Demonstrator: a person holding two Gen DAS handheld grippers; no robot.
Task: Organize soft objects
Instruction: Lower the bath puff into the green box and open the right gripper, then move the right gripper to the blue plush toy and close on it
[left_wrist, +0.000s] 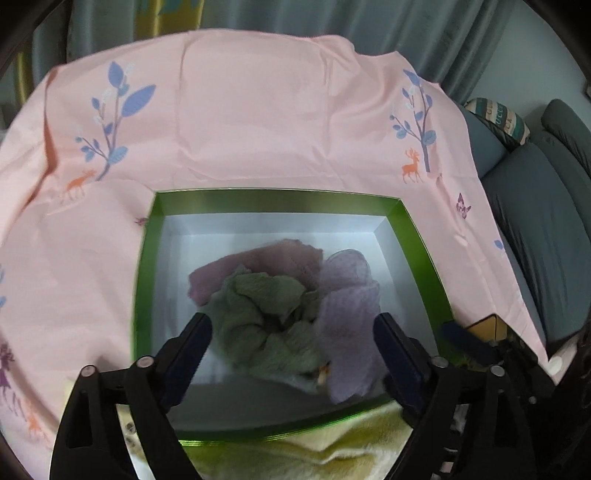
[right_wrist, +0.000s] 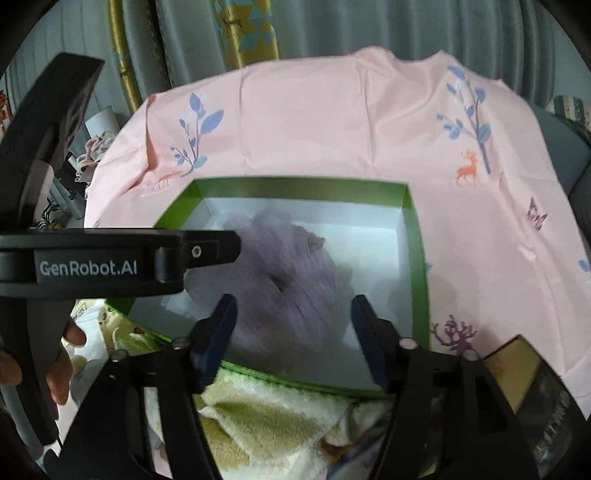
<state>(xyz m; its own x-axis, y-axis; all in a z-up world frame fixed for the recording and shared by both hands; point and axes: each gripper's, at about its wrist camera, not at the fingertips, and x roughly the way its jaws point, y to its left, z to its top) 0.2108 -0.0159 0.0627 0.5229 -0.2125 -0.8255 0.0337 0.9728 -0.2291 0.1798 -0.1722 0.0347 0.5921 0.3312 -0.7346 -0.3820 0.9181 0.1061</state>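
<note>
- Three crumpled cloths are found inside the green-walled box (left_wrist: 421, 254): olive cloth (left_wrist: 266, 321) in front, mauve cloth (left_wrist: 258, 258) behind, lilac cloth (left_wrist: 351, 317) to its right.
- Left gripper (left_wrist: 291, 354) is spread, nothing pinched; the olive cloth lies directly ahead between its fingers.
- Right gripper (right_wrist: 293, 339) is likewise released over the lilac cloth (right_wrist: 280, 280) (the nearer hand for it).
- The olive cloth is not seen in the right view, where the left gripper's body blocks that side; a yellow towel (right_wrist: 266, 413) lies outside the box's near wall.
</note>
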